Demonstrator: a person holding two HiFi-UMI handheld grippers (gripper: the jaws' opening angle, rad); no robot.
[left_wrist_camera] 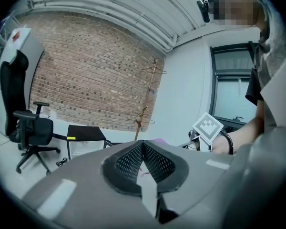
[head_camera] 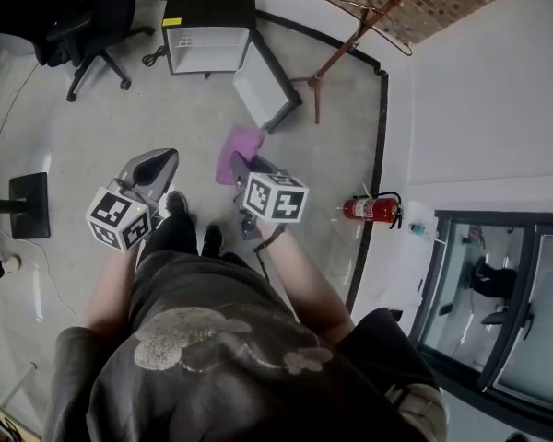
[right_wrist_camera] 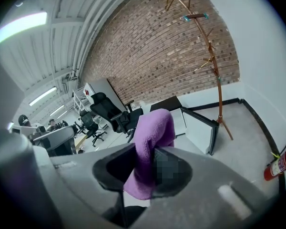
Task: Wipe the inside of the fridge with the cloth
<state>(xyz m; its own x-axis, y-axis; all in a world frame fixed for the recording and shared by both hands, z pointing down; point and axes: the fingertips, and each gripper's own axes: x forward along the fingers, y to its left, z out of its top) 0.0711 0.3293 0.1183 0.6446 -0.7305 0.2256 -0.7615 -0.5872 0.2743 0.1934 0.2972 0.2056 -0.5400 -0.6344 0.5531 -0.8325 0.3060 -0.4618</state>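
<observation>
A small black fridge [head_camera: 209, 28] stands on the floor ahead, its door [head_camera: 267, 86] swung open to the right and its white inside facing me. My right gripper [head_camera: 242, 166] is shut on a purple cloth [head_camera: 238, 145], well short of the fridge. In the right gripper view the cloth [right_wrist_camera: 150, 142] sticks up between the jaws of the right gripper [right_wrist_camera: 150, 163], with the fridge [right_wrist_camera: 169, 106] beyond it. My left gripper [head_camera: 159, 162] is held beside it, shut and empty. The left gripper view shows the left gripper [left_wrist_camera: 143, 146] with its mesh pads meeting, and the fridge [left_wrist_camera: 85, 140] beyond them.
A wooden coat stand [head_camera: 350, 44] rises right of the fridge door. A black office chair [head_camera: 92, 17] stands to the fridge's left. A red fire extinguisher [head_camera: 370, 208] sits by the right wall, near a glass door [head_camera: 498, 302]. A black floor stand [head_camera: 28, 205] is at left.
</observation>
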